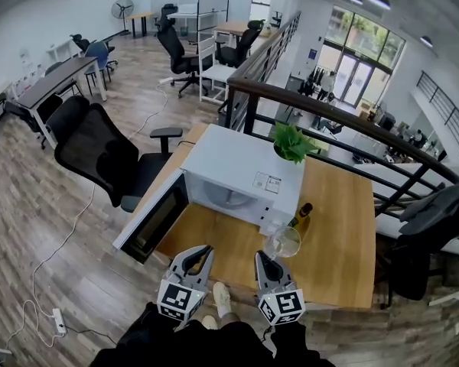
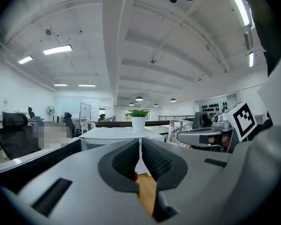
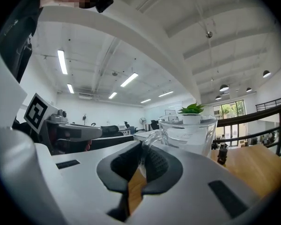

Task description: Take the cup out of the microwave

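A clear glass cup [image 1: 284, 241] with a handle hangs over the wooden table [image 1: 338, 235], just outside the front right corner of the white microwave [image 1: 237, 176]. My right gripper [image 1: 265, 261] is shut on the cup's handle; in the right gripper view the cup [image 3: 191, 136] stands upright just past the closed jaws of the right gripper [image 3: 141, 165]. The microwave door [image 1: 154, 222] stands wide open to the left. To the left of the cup, my left gripper [image 1: 200, 253] is shut with nothing in it; its jaws [image 2: 140, 159] point level at the microwave.
A potted green plant [image 1: 293, 142] stands on the microwave's top right corner. A small dark bottle [image 1: 301, 214] stands on the table close behind the cup. A black office chair [image 1: 99, 155] is left of the table, and a dark railing [image 1: 344, 117] runs behind it.
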Available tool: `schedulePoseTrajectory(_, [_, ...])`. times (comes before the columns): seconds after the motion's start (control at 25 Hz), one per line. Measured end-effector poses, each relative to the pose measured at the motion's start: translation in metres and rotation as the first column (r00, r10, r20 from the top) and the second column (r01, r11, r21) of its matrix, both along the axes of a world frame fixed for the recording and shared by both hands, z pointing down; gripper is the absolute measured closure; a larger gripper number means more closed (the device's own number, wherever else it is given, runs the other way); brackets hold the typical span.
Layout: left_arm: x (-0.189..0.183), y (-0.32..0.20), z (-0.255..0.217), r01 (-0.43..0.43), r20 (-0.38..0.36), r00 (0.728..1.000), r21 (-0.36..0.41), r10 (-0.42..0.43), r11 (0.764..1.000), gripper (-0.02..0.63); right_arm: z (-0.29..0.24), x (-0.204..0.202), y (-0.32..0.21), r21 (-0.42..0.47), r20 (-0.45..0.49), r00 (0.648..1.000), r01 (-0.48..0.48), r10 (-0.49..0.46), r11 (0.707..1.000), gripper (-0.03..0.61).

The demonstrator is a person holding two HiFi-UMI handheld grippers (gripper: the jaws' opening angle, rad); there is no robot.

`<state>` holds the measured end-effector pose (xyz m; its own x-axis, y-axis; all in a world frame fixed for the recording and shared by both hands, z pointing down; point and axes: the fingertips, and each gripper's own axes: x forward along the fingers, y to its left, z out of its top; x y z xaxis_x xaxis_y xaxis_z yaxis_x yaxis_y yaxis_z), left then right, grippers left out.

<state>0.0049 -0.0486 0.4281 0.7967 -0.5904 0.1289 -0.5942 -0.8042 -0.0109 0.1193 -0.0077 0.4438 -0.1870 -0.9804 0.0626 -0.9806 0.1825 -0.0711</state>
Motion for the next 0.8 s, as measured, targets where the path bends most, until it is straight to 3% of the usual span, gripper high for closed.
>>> schedulePoseTrajectory(0.4, [0.013,0.026,-0.001,-0.071,-0.004,0.997,0.006,0.071,0.997,0.578,0.003,0.013,0.045,-0.006,-0.002,0.996,-0.086,0.086,0.996,0.558])
schedulePoseTrajectory(0.8, [0.008,0.033,-0.003,-0.055,0.002,0.999,0.014,0.055,0.998,0.578,-0.001,0.008,0.051,0.007,-0.010,0.998,-0.069,0.069,0.998,0.557])
